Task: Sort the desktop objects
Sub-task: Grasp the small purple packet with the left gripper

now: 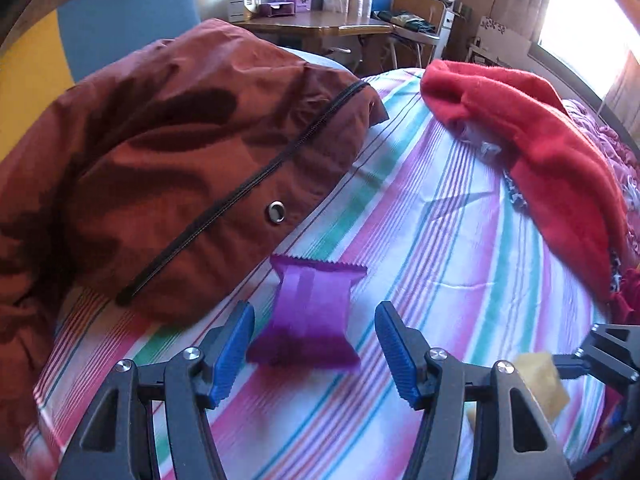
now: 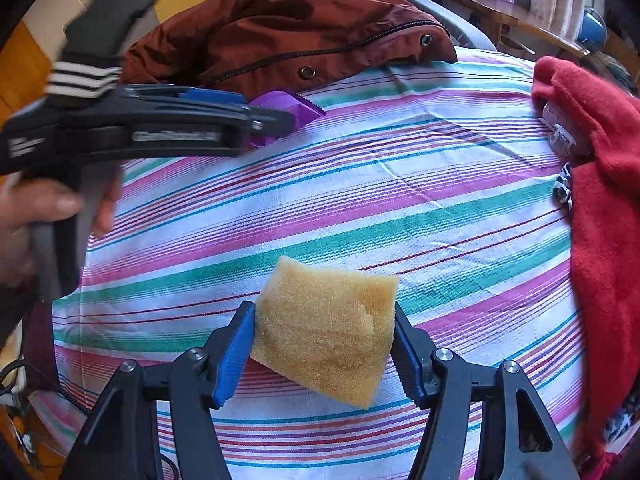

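- Sponge (image 2: pixel 324 332), yellow and coarse-pored, sat clamped between the blue pads of the right gripper (image 2: pixel 325 350), held above the striped cloth (image 2: pixel 400 208).
- Purple packet (image 1: pixel 308 316), crimped at both ends with serrated edges, lay on the cloth between the spread jaws of the left gripper (image 1: pixel 316 350); neither pad pressed it.
- Rust-brown jacket (image 1: pixel 172 160), zip and snap visible, lay just beside the packet on its far left, crowding that side.
- Red fleece (image 1: pixel 532 140) was heaped well apart along the right edge.
- Striped cloth covered the work surface; a wooden desk (image 1: pixel 320 26) with boxes stood behind, near a bright window.
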{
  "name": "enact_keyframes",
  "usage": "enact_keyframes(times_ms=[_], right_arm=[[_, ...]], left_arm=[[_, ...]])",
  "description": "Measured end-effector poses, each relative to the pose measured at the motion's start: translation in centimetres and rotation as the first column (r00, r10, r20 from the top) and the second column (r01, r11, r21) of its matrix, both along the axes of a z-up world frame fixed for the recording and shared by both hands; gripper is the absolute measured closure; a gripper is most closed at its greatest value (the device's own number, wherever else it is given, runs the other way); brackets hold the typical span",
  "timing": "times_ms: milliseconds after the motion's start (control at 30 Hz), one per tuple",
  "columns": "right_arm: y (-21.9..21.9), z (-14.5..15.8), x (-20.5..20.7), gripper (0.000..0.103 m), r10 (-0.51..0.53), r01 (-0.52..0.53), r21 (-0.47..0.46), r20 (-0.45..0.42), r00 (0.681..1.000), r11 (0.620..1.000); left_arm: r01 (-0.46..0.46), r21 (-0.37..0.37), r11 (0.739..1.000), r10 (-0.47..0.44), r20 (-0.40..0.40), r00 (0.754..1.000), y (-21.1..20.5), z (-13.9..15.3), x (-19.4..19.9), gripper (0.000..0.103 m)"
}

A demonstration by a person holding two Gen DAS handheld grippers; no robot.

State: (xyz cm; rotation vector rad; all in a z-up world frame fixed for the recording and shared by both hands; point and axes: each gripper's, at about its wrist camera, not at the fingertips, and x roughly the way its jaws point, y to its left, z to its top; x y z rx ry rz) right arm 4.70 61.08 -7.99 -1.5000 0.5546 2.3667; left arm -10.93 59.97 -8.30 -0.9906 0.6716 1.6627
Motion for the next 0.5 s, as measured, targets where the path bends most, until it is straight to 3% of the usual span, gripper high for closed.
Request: enact_keyframes(times_ms=[133,233,367,500], right_arm=[[-0.1,0.0,-0.1,0.038,0.0,0.0,0.003,0.001,1.0,1.0],[-0.1,0.0,-0.2,0.038,0.001,-0.001,0.004,-0.001,1.0,1.0],[-0.3,0.1,-0.3,0.039,0.009,-0.008,0.016,-0.006,1.0,1.0],[-0.7,0.4,-0.4,0.04,0.026,-0.025,0.03,-0.02,0.999,0.999]], left_arm=[[0.007,-0.02,1.0,-0.007,-0.01,1.0,1.1,-1.1,-0.6,0.044],[-0.003,0.002,1.0,0.003,-0.035,0.999,1.2,-1.0,-0.8,0.063],[-0.006,0.013,1.0,0.006,-0.036,0.999,0.1,-0.6,-0.1,0.065],[-0.067,0.043,0.997,0.066,0.005,0.998,-2.8,0.2,1.0,0.065]])
